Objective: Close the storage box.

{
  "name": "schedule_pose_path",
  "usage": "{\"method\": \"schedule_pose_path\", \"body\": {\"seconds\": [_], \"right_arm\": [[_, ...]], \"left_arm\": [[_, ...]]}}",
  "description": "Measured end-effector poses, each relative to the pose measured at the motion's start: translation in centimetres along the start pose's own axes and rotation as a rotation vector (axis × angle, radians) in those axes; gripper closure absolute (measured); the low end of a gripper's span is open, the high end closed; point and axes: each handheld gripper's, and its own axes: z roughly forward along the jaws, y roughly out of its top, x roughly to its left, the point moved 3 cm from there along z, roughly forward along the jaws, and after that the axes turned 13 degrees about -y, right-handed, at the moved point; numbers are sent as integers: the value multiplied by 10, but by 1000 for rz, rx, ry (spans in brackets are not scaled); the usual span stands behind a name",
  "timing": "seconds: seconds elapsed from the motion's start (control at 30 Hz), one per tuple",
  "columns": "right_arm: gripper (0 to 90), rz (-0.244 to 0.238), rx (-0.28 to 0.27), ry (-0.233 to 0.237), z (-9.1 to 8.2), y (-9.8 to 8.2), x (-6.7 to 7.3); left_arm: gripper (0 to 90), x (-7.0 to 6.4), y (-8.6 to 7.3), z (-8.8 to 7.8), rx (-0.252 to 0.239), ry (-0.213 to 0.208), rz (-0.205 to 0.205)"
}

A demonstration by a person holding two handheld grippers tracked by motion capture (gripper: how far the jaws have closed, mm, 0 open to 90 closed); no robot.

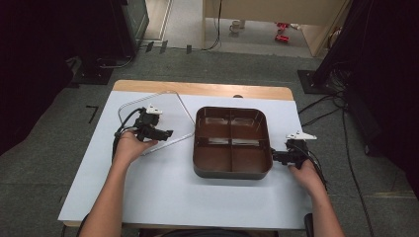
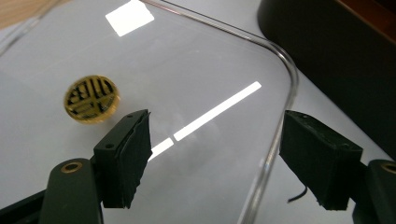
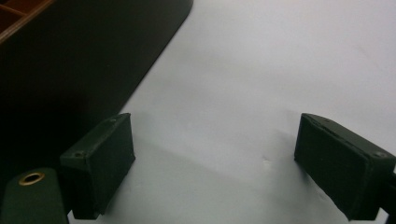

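The room has a grey carpet floor (image 1: pixel 44 163) with dark stands and cables at the sides. On it stands a wooden table (image 1: pixel 197 89), covered by a white sheet (image 1: pixel 163 187). A brown tray (image 1: pixel 232 170) with four compartments sits near the middle of the sheet. Left of the tray, close beside it, lies a clear lid (image 2: pixel 196 65) with a gold sticker (image 2: pixel 91 99). The left gripper (image 2: pixel 215 158) has its jaws apart, one on each side of the lid's rim, not pressing it. The right gripper (image 3: pixel 215 163) is wide open, empty, just beside the tray's right wall.
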Motion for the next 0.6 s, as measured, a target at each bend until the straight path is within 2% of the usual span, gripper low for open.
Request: {"method": "schedule_pose_path", "body": {"seconds": [0.07,0.23,0.3,0.6], "right_arm": [[115,0,0,0,0,0,0],[115,1,0,0,0,0,0],[115,1,1,0,0,0,0],[115,1,1,0,0,0,0]], "left_arm": [[256,7,4,1,-14,6,-5],[257,19,15,5,-5,45,-5],[257,24,18,6,-12,43,-8],[270,46,16,13,-33,78,-45]]}}
